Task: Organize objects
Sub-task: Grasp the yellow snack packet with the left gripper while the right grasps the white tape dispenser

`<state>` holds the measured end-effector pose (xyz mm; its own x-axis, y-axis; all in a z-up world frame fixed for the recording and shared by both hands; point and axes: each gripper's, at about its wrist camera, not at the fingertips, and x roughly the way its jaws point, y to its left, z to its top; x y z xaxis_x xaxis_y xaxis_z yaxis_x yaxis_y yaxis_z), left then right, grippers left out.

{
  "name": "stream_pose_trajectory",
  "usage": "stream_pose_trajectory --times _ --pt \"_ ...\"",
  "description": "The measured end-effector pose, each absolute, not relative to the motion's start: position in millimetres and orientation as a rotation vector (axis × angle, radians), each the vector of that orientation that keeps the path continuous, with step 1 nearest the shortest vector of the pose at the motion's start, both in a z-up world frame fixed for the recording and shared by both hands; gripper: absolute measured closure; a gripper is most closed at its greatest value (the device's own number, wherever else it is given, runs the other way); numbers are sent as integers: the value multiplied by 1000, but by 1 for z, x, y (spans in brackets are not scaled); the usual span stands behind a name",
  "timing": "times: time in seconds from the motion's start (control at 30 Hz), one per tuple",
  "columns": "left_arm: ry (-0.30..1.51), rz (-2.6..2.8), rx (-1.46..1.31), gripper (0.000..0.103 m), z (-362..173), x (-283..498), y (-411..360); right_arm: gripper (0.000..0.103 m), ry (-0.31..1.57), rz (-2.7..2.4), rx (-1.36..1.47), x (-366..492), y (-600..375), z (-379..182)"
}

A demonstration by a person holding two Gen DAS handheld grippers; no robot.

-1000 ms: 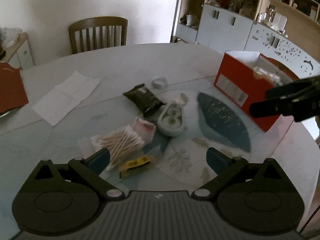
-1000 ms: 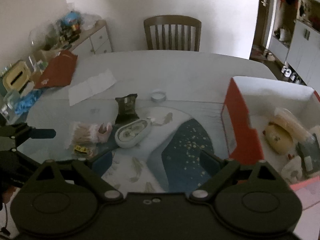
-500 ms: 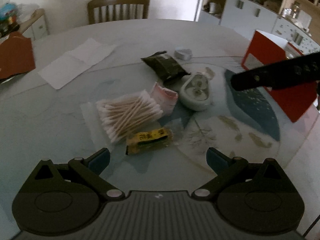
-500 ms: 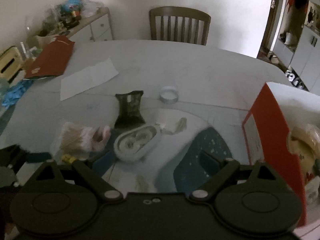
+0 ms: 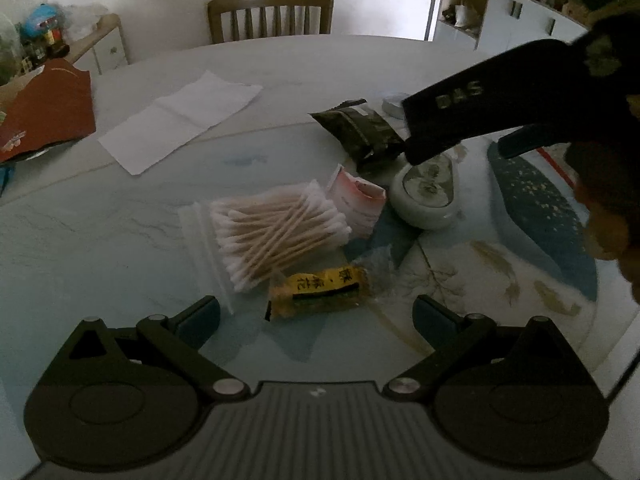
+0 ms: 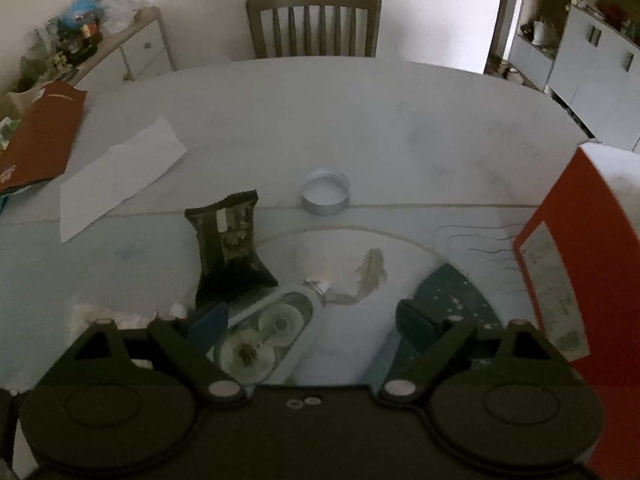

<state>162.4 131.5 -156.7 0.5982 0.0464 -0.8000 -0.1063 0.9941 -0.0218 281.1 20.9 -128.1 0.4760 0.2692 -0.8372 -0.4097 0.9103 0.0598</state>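
My left gripper is open and empty, low over the table, with a yellow snack packet just ahead between its fingers. A bag of cotton swabs and a pink-white packet lie beyond it. My right gripper is open over a white oval correction-tape dispenser, also seen in the left wrist view. A dark green pouch lies just past it. A small round tin sits farther back. The red box stands at the right.
A white paper sheet lies at the back left of the round table. A red folder rests at the left edge. A wooden chair stands behind the table, cabinets at the right.
Both grippers moved forward and down toward the items. The right gripper now hovers over the dispenser and pouch; the left has closed in on the yellow packet and swabs.
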Motion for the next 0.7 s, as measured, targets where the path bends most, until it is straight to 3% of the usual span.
stream_pose_trajectory --times 0.43,0.63,0.7 --pt "931 139 -133 1 -155 168 131 14 1011 407 -236 280 36 -143" --pt "934 162 -76 7 -156 169 121 18 1031 421 -241 277 18 -144" --pt "934 165 -71 9 -156 170 120 24 1033 429 -240 276 12 -142"
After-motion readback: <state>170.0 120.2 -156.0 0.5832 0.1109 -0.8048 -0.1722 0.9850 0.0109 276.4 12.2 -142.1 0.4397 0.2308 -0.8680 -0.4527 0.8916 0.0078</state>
